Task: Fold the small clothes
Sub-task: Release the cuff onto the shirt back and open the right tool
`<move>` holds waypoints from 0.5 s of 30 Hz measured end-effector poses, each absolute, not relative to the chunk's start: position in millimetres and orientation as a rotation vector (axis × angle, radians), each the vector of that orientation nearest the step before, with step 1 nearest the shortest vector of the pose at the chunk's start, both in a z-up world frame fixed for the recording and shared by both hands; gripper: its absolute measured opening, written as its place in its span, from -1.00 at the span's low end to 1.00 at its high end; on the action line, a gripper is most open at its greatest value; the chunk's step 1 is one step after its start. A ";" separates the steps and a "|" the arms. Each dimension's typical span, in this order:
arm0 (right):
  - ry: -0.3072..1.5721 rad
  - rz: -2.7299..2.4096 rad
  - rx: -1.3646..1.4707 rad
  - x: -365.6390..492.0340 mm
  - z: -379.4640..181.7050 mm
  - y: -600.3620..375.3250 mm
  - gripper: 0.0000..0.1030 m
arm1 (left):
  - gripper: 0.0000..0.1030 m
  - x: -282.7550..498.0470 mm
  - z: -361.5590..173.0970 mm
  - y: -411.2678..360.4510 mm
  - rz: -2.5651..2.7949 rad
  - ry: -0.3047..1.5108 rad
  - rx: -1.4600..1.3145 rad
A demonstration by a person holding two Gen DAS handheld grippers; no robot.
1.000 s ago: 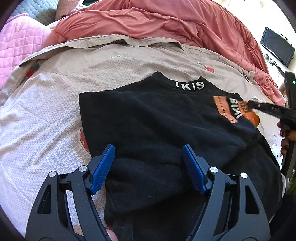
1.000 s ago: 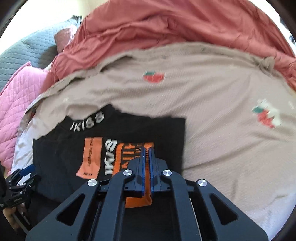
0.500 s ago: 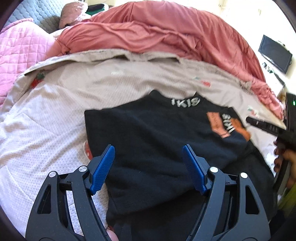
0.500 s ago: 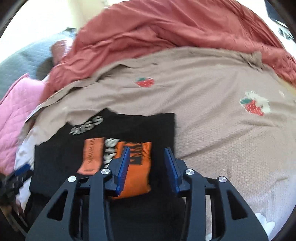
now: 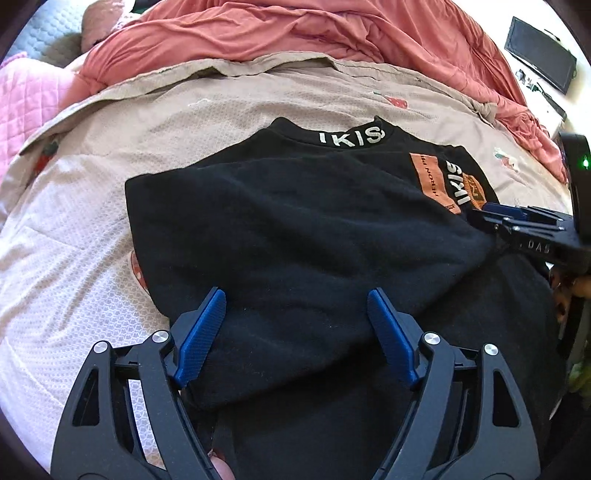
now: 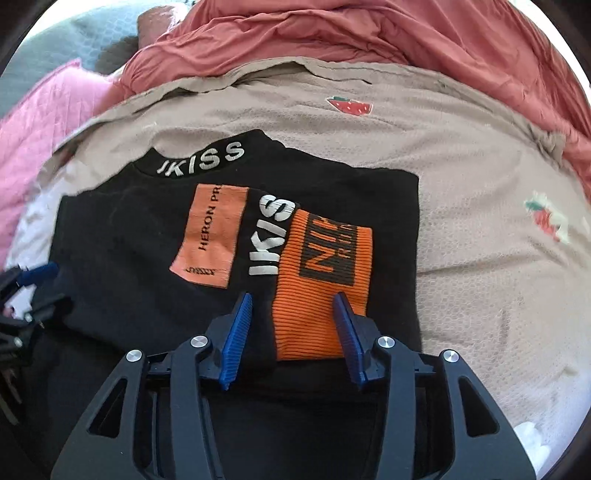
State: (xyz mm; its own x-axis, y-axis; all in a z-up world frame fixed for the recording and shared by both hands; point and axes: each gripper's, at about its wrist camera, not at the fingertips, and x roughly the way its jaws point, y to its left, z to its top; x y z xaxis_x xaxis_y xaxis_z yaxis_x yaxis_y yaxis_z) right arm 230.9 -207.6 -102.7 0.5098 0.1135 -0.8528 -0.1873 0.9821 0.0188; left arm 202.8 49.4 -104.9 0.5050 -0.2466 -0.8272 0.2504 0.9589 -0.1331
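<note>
A small black sweatshirt [image 5: 295, 236] with white "IKISS" lettering on the collar lies on the bed, both sleeves folded in over the chest. It also shows in the right wrist view [image 6: 125, 251], where an orange ribbed cuff [image 6: 325, 280] lies on its front beside an orange patch. My left gripper [image 5: 297, 332] is open and empty, hovering over the folded left sleeve. My right gripper [image 6: 293, 328] is open and empty, its fingers either side of the orange cuff. The right gripper also shows at the right edge of the left wrist view [image 5: 517, 218].
The shirt rests on a beige mesh sheet with strawberry prints [image 6: 461, 155]. A rumpled red duvet [image 5: 295, 33] lies behind it, a pink quilt [image 5: 33, 96] at the far left. A black screen [image 5: 539, 40] stands at the far right.
My right gripper was shut on the orange cuff a second ago; it has opened and let the sleeve go onto the shirt front. My left gripper stayed open over the left sleeve.
</note>
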 end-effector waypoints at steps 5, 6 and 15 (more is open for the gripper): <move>1.029 0.172 -0.065 233.8 -103.6 -207.3 -0.15 | 0.40 201.9 -102.6 49.9 -0.301 0.988 0.002; 1.031 0.174 -0.061 232.0 -101.4 -208.3 -0.13 | 0.40 201.8 -100.1 51.0 -0.302 0.982 -0.006; 0.971 0.211 -0.045 190.7 -73.5 -224.7 0.16 | 0.42 196.0 -75.9 50.5 -0.317 0.935 -0.037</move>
